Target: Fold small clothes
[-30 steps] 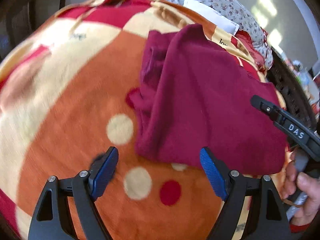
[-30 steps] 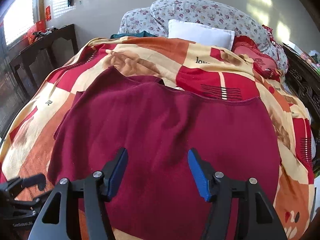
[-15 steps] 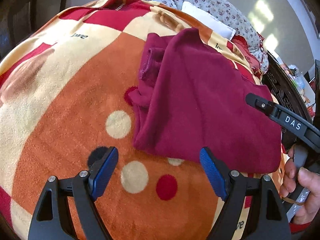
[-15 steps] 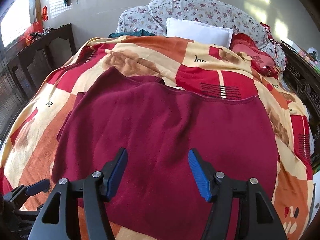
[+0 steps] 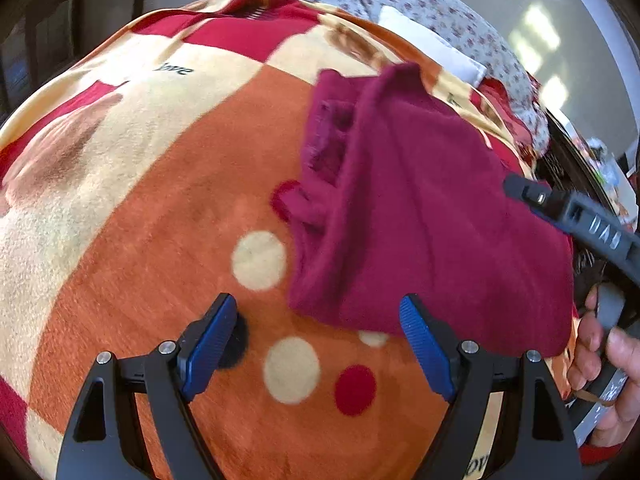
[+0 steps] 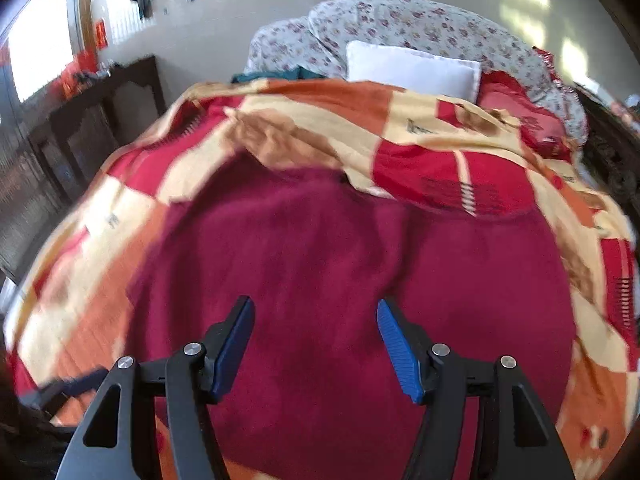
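Both tools gaping, nothing clamped: left tool [image 5: 320,344] over blanket [image 5: 160,240], right tool [image 6: 314,340] above maroon garment [image 6: 320,248]; framing barely shifted since earlier

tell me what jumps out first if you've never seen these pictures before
The dark red garment catches the eye first, spread flat on the near part of the bed. Under it lies a loud orange, cream and red blanket with big dots, and a white pillow rests against the floral bedding at the far end. Both the left gripper and the right gripper hang open over it, holding nothing.
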`<state>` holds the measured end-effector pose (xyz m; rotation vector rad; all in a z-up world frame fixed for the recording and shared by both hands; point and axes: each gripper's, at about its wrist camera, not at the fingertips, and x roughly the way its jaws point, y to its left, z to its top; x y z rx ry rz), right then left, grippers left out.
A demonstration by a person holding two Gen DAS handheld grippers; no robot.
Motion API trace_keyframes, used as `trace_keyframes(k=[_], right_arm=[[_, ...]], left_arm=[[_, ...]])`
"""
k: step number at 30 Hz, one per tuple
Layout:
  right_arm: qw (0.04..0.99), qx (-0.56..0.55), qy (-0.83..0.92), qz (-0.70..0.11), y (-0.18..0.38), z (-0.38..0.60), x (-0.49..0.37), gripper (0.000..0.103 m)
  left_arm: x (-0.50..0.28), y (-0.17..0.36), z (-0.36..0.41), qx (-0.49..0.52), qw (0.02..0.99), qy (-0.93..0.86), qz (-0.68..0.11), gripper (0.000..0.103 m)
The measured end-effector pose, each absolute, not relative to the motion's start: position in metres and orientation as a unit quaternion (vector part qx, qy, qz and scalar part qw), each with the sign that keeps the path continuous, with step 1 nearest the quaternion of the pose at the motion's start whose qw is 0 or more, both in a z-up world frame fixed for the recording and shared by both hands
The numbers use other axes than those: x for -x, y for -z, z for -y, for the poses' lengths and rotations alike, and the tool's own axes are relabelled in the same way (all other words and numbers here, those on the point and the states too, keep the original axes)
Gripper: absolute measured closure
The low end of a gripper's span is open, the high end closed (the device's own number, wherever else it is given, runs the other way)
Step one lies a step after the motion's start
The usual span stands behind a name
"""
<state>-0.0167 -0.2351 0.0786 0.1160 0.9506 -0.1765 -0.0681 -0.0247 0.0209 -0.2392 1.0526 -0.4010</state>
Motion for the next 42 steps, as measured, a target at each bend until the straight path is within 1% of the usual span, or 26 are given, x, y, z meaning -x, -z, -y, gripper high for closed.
trace_keyframes(k=[4, 6, 9, 11, 13, 14, 16, 19, 23, 24, 25, 26, 27, 28, 29, 30, 31, 35, 37, 38, 39, 40, 41, 42], right_arm=[[0.881, -0.115, 0.027, -0.458, -0.080, 0.223, -0.031, 0.034], [0.876, -0.118, 0.002, -0.468, -0.075, 0.209, -0.056, 0.028], [0.863, -0.108, -0.012, -0.493, -0.059, 0.191, -0.091, 0.027], [0.853, -0.104, -0.022, -0.511, -0.047, 0.181, -0.106, 0.024], [0.845, -0.094, -0.020, -0.527, -0.036, 0.173, -0.119, 0.018], [0.845, -0.087, -0.022, -0.528, -0.033, 0.169, -0.123, 0.018], [0.845, -0.079, -0.024, -0.529, -0.030, 0.164, -0.127, 0.012], [0.835, -0.042, -0.018, -0.549, -0.022, 0.151, -0.138, 0.007], [0.822, 0.060, -0.004, -0.567, -0.008, 0.128, -0.145, 0.008], [0.822, 0.075, 0.001, -0.564, -0.006, 0.126, -0.144, 0.012], [0.824, 0.085, 0.004, -0.561, -0.006, 0.125, -0.142, 0.019], [0.828, 0.101, 0.009, -0.551, -0.006, 0.124, -0.139, 0.024], [0.833, 0.103, 0.008, -0.543, -0.008, 0.125, -0.135, 0.042], [0.841, 0.099, 0.002, -0.533, -0.013, 0.128, -0.131, 0.067], [0.844, 0.088, -0.004, -0.529, -0.017, 0.133, -0.128, 0.076], [0.849, 0.065, -0.010, -0.525, -0.024, 0.142, -0.124, 0.080], [0.854, 0.040, -0.019, -0.518, -0.031, 0.152, -0.119, 0.083], [0.872, -0.053, -0.058, -0.483, -0.063, 0.189, -0.092, 0.087], [0.878, -0.073, -0.065, -0.468, -0.075, 0.195, -0.085, 0.089], [0.883, -0.081, -0.067, -0.458, -0.084, 0.203, -0.077, 0.090], [0.885, -0.084, -0.069, -0.453, -0.091, 0.206, -0.073, 0.090], [0.887, -0.084, -0.069, -0.450, -0.097, 0.209, -0.069, 0.090], [0.891, -0.081, -0.064, -0.442, -0.105, 0.216, -0.063, 0.090], [0.895, -0.078, -0.059, -0.436, -0.111, 0.221, -0.057, 0.090]], left_arm=[[0.058, -0.022, 0.023, 0.112, 0.844, 0.182, -0.491, 0.020], [0.055, -0.020, 0.019, 0.112, 0.851, 0.170, -0.484, 0.020], [0.046, -0.016, 0.018, 0.117, 0.851, 0.164, -0.486, 0.020], [0.042, -0.016, 0.018, 0.113, 0.855, 0.160, -0.479, 0.020], [0.040, -0.016, 0.018, 0.110, 0.861, 0.156, -0.472, 0.020], [0.039, -0.015, 0.018, 0.110, 0.862, 0.156, -0.470, 0.018], [0.037, -0.013, 0.017, 0.113, 0.863, 0.158, -0.467, 0.015], [0.034, -0.011, 0.023, 0.104, 0.866, 0.161, -0.463, 0.010], [0.030, -0.008, 0.026, 0.100, 0.864, 0.170, -0.463, 0.004], [0.029, -0.007, 0.025, 0.104, 0.863, 0.172, -0.463, 0.004], [0.029, -0.007, 0.024, 0.109, 0.862, 0.173, -0.463, 0.003], [0.028, -0.007, 0.023, 0.112, 0.862, 0.174, -0.463, 0.003], [0.028, -0.007, 0.022, 0.113, 0.861, 0.175, -0.463, 0.003], [0.028, -0.007, 0.021, 0.114, 0.861, 0.176, -0.463, 0.003], [0.027, -0.007, 0.021, 0.115, 0.862, 0.176, -0.462, 0.003], [0.027, -0.007, 0.021, 0.117, 0.862, 0.175, -0.461, 0.002], [0.026, -0.008, 0.022, 0.117, 0.862, 0.174, -0.461, 0.002], [0.025, -0.009, 0.031, 0.109, 0.861, 0.189, -0.460, 0.001], [0.028, -0.016, 0.037, 0.110, 0.853, 0.225, -0.458, 0.025], [0.031, -0.019, 0.040, 0.113, 0.847, 0.240, -0.460, 0.053], [0.035, -0.026, 0.045, 0.109, 0.844, 0.250, -0.462, 0.061], [0.042, -0.035, 0.050, 0.100, 0.849, 0.255, -0.453, 0.063], [0.049, -0.045, 0.056, 0.088, 0.856, 0.261, -0.438, 0.071], [0.058, -0.055, 0.062, 0.078, 0.861, 0.268, -0.426, 0.075]])
